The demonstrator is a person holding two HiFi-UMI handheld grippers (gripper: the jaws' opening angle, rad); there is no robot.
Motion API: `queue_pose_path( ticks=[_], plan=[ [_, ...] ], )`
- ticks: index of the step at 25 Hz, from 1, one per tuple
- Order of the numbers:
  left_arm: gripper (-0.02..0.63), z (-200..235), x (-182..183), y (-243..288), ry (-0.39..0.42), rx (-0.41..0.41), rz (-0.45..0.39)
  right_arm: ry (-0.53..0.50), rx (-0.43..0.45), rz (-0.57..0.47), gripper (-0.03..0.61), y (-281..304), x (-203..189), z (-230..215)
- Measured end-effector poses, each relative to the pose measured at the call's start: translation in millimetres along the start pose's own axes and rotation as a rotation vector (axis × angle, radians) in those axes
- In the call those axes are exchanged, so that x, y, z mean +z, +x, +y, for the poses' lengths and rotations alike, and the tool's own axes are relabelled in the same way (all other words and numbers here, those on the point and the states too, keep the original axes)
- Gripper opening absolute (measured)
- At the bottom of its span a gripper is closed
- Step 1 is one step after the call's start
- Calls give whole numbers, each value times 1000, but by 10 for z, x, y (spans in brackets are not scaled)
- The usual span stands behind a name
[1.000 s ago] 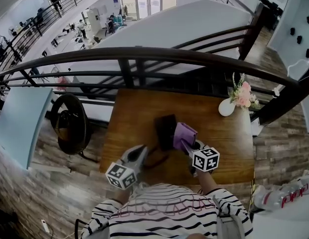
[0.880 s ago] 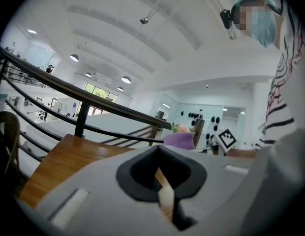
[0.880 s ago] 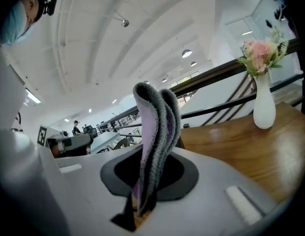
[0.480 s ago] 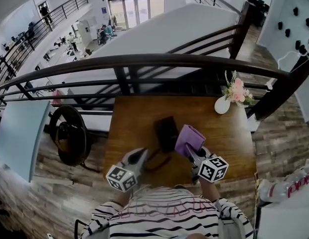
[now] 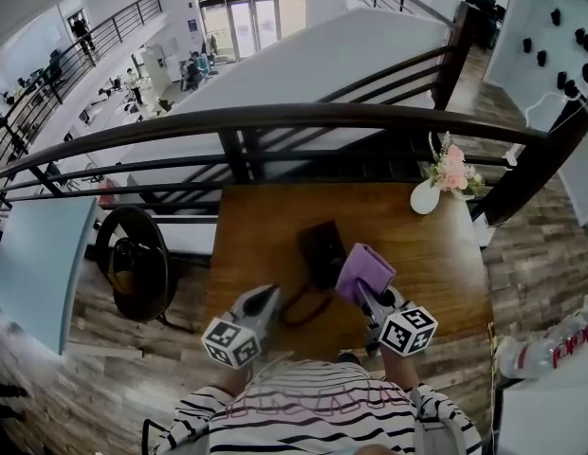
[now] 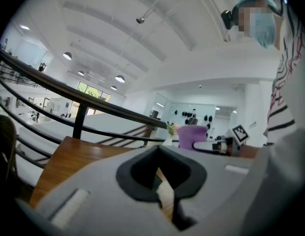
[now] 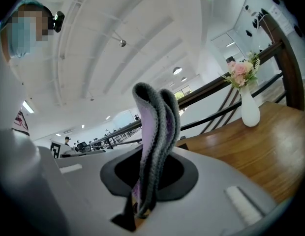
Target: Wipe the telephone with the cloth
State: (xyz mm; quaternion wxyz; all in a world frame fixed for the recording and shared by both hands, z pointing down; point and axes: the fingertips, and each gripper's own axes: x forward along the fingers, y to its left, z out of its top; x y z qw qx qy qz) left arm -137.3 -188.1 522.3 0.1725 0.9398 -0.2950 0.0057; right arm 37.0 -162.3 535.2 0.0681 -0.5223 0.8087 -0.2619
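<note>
A wooden table (image 5: 247,226) stands on a wood-floored landing, pushed up against a dark railing (image 5: 275,117). Nearest the camera is the person's striped shirt (image 5: 313,410), with both tongs held out over the table's near edge. The left gripper (image 5: 271,292) has its 2 jaws drawn together with nothing between them, its tip close to the dark looped cord (image 5: 308,308). The right gripper (image 5: 362,294) is clamped on a folded purple cloth (image 5: 365,270), which stands up out of its jaws. The cloth sits just beside the right edge of the black telephone (image 5: 321,249) at mid-table; contact cannot be made out. At the far right corner stands 1 white vase (image 5: 426,198) of pink flowers. Beyond the railing, an open office floor (image 5: 133,74) lies below.
</note>
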Motion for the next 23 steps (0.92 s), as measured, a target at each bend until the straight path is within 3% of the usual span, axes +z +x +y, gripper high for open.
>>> queue_pose_path(
  ticks=[23],
  plan=[
    [2, 224, -38, 15, -27, 19, -8, -2, 19, 15, 49, 257, -3, 26]
  ],
)
